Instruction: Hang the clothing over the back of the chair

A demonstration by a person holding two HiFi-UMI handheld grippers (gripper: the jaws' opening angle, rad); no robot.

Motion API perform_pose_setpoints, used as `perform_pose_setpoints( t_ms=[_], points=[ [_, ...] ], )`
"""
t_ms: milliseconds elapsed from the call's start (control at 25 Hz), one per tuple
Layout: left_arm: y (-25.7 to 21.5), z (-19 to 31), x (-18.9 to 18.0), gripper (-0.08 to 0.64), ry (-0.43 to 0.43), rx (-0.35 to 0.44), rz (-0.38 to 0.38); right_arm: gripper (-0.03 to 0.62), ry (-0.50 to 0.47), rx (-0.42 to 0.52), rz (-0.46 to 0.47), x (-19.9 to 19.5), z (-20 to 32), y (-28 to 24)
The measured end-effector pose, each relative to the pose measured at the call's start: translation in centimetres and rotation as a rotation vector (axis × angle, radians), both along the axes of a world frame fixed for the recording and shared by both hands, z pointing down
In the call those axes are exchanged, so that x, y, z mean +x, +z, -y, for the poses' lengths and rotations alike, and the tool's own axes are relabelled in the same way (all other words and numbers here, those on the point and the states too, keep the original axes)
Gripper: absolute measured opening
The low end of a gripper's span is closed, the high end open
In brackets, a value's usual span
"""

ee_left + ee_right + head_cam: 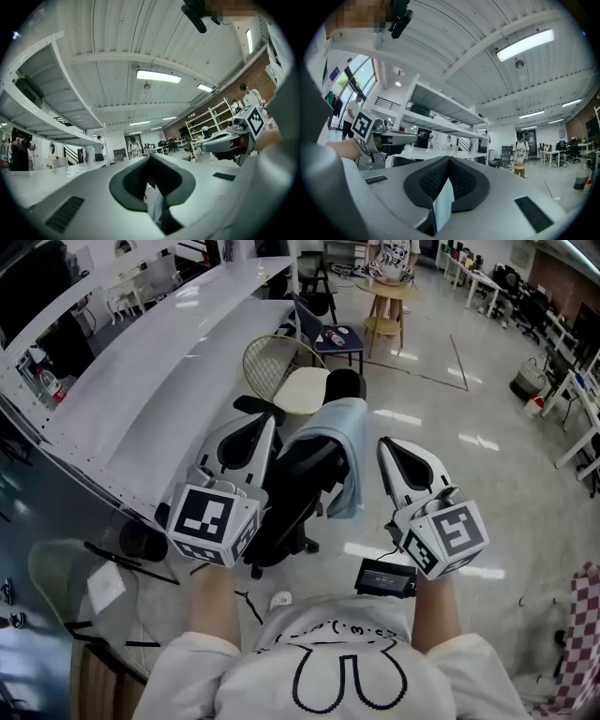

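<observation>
A black office chair (298, 486) stands in front of me. A light blue garment (343, 439) lies draped over its back and hangs down the right side. My left gripper (270, 424) is held level just left of the chair back, jaws together (150, 157). On the garment's right edge, my right gripper (382, 444) is also held level with its pads closed (449, 159). A pale strip shows in the slit below the right jaws, and I cannot tell whether it is cloth. Neither gripper visibly pulls on the garment.
A long white table (178, 371) runs along the left. A wire chair with a cream seat (298, 388) stands just beyond the office chair. Farther off are a dark side table (339, 341) and a wooden stool (384, 313) with a person behind it. Desks line the right wall.
</observation>
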State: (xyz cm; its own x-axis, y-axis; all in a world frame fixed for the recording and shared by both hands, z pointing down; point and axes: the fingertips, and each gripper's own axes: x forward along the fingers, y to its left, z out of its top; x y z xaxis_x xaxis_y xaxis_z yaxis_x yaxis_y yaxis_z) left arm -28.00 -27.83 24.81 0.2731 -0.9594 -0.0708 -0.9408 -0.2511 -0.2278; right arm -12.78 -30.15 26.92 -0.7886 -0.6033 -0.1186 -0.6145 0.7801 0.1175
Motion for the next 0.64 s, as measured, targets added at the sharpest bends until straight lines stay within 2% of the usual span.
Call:
perform_pose_setpoints(
  t_ms=[360,480,640],
  points=[
    [2.0,-2.5,2.9,0.018,-0.11,-0.012,-0.056,-0.011,-0.122,-0.011,-0.032,0.3,-1.0,1.5],
    [2.7,-3.3,4.0,0.018,-0.126,0.002,-0.101,-0.011,-0.151,-0.006,-0.04,0.6,-1.5,1.9],
    [4.5,-3.8,5.8,0.018,-0.133,-0.016,-0.119,-0.011,-0.181,-0.011,-0.054,1.1,-2.3,3.0]
  ],
)
